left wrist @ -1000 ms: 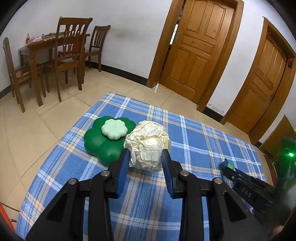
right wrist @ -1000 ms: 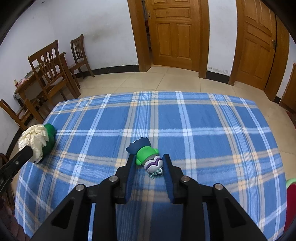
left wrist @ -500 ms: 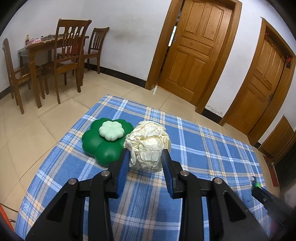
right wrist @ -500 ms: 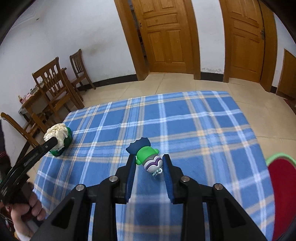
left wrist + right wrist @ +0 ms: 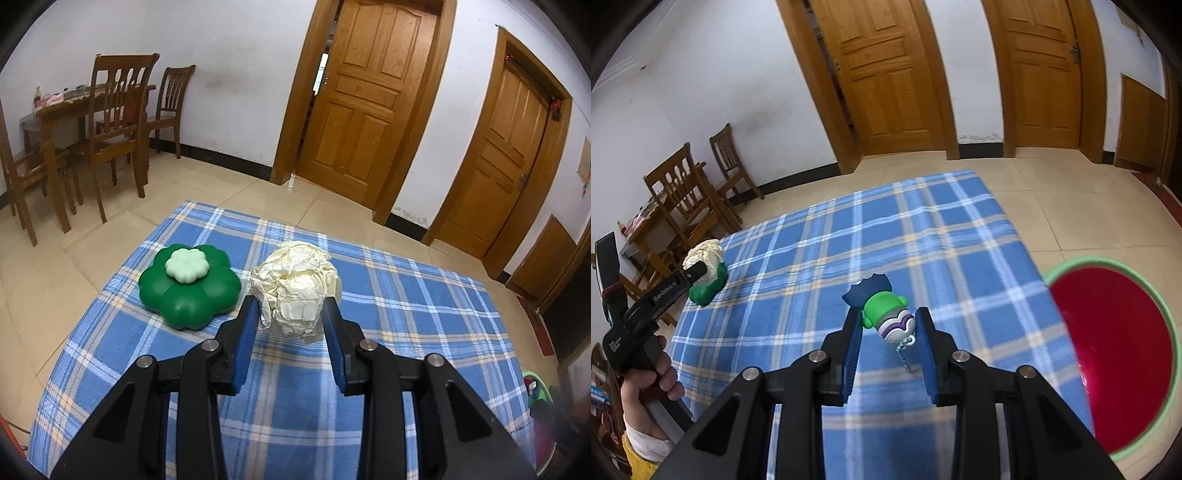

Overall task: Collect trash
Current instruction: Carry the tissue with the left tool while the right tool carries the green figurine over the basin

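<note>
Two grippers are loaded at once. The left gripper [image 5: 290, 317] is clamped on a crumpled paper ball [image 5: 295, 286], held above the blue plaid tablecloth [image 5: 424, 306] just beside a green flower-shaped box [image 5: 188, 290]. The right gripper [image 5: 888, 332] is closed around a small green and purple toy keychain [image 5: 888, 319], with its chain dangling between the fingers.

A red bin with a green rim [image 5: 1115, 354] sits below the table's right edge, so the step in hand is probably carrying the keychain over it. To do this well, the right gripper should keep its squeeze firm until the toy is over the middle of the opening, well inside the rim, and only then let go; the loose chain could snag on a pad. The paper ball is light and springy, so an even grip suits it.

Compared with a second ago, the right view has swung rightwards and tilted, bringing the bin fully into sight, while the left gripper has risen slightly with the ball.
</note>
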{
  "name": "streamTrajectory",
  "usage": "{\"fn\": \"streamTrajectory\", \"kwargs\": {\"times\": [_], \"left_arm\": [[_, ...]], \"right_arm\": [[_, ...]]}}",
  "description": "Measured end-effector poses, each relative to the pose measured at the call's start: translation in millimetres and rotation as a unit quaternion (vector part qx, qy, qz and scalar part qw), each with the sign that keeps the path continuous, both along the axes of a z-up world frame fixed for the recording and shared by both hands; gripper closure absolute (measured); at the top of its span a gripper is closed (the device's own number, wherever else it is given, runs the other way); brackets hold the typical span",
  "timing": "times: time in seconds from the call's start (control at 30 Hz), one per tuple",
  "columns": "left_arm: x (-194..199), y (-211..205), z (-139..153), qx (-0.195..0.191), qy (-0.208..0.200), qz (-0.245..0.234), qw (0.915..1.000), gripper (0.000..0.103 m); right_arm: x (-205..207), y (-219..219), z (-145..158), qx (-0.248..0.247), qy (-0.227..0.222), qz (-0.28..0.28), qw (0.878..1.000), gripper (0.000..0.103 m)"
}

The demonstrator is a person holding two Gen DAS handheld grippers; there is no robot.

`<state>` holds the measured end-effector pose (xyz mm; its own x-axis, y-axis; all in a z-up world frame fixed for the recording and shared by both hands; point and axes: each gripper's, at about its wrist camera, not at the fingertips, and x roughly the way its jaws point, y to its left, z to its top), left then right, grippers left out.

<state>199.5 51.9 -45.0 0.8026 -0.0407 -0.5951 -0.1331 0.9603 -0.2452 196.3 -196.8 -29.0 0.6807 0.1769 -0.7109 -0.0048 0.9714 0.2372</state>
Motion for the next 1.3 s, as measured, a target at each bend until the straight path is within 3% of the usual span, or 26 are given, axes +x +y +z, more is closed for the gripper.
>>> {"fn": "streamTrajectory", "kwargs": {"times": [0.77, 1.3], "left_arm": [[-48.5, -67.2, 39.7, -0.020, -0.008, -0.084, 0.9962, 0.068], [-69.2, -123.4, 53.4, -0.022, 0.004, -0.155, 0.9877, 0.068]], "right_arm": [[-72.8, -94.4, 8.4, 0.036, -0.009, -0.099, 0.994, 0.071], [-113.4, -144.6, 15.6, 0.056, -0.024, -0.157, 0.986, 0.071]]}}
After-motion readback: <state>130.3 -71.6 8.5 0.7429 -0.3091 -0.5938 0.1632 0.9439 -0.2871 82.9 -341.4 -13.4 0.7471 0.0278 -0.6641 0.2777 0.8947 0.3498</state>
